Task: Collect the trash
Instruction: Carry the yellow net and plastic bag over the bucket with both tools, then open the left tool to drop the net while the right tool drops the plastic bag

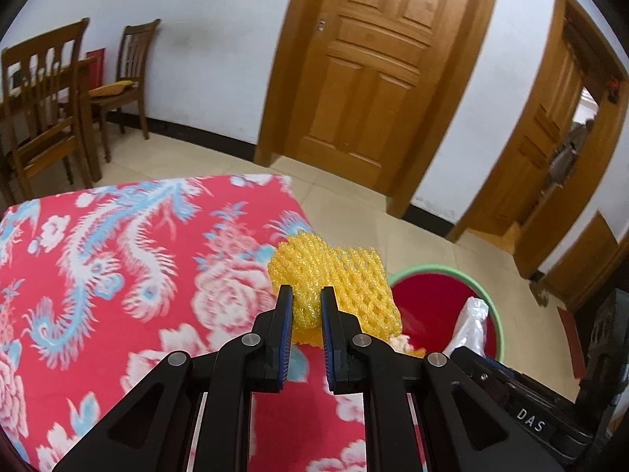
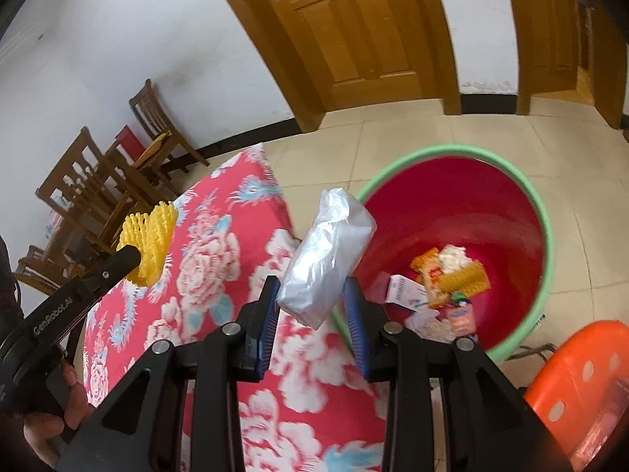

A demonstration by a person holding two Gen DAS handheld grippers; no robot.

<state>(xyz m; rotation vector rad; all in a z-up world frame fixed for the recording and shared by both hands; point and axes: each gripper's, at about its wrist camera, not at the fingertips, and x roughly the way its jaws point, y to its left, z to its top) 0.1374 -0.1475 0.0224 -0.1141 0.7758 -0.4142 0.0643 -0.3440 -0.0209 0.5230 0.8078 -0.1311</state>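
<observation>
Where the red floral cloth covers the table (image 1: 118, 275), the table itself is hidden and its near edge is cut off by both frames. To the right of the table, on the tiled floor, stands the bin (image 2: 546, 244), red inside with a green rim; in the left wrist view only part of its rim shows behind the gripper body. The trash at the bin bottom is a jumble: a yellow net piece, an orange wrapper, white paper, small cartons; printing too small to read. An orange stool (image 2: 582, 385) at near right is cut off by the frame edge.

Right gripper (image 2: 312, 299): fingers set moderately wide, clamped on the lower end of a clear plastic bag (image 2: 330, 251), which stands up between them at the bin's left rim, over the table's right edge. The bag's contents cannot be made out.

Left gripper (image 1: 307, 306): fingers narrow, pinching a yellow foam net (image 1: 334, 279), held above the table's right corner, left of the bin. The net's lower edge is hidden behind the fingers.
</observation>
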